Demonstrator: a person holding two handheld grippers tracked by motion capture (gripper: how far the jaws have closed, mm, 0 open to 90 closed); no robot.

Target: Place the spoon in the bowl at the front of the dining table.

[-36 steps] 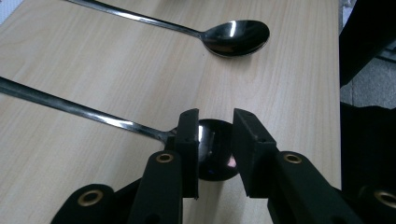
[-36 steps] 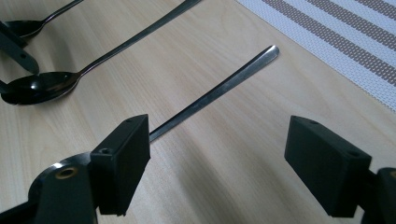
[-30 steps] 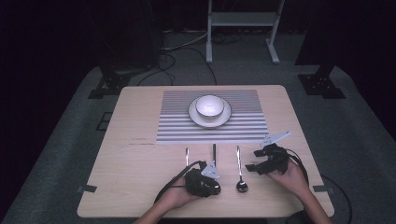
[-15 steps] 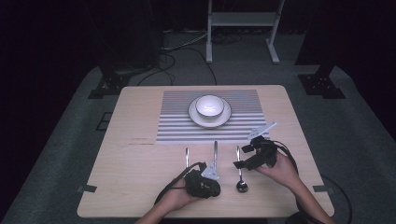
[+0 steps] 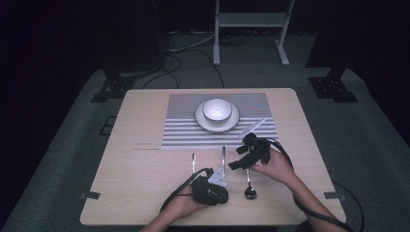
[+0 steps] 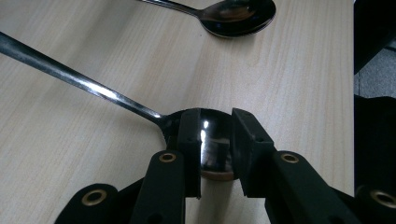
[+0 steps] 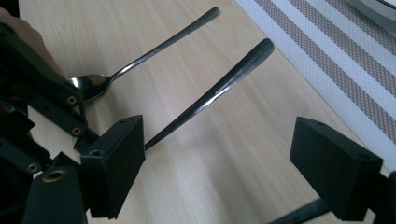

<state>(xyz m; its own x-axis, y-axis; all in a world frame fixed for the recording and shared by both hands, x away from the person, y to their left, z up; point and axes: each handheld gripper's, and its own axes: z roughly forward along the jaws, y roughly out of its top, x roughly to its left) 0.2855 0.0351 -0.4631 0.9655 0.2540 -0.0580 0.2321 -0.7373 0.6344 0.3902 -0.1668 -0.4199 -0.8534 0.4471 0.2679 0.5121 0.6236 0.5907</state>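
Three metal spoons lie on the wooden table in front of the placemat. My left gripper [image 5: 220,191] [image 6: 215,135] rests low at the table's front, shut on the bowl of the middle spoon [image 5: 223,157] [image 6: 84,81], with one pad on each side. That spoon's handle [image 7: 224,84] points toward the mat. My right gripper [image 5: 235,164] [image 7: 219,149] hovers just right of that handle. It is open and empty, and its jaws have just been opening. The right spoon [image 5: 249,191] [image 6: 233,14] lies below the right hand. The left spoon [image 5: 193,162] [image 7: 154,51] lies beyond the left gripper.
A grey-and-white striped placemat [image 5: 183,130] [image 7: 336,60] covers the table's far middle. On it stands a white plate [image 5: 233,123] with a white bowl [image 5: 217,108]. The table's front edge [image 5: 145,223] runs close under both forearms. Dark floor, cables and a metal stand lie beyond the table.
The right hand has carried its gripper leftward from near the mat's right corner toward the middle spoon's handle. The left gripper has kept still on the spoon bowl.
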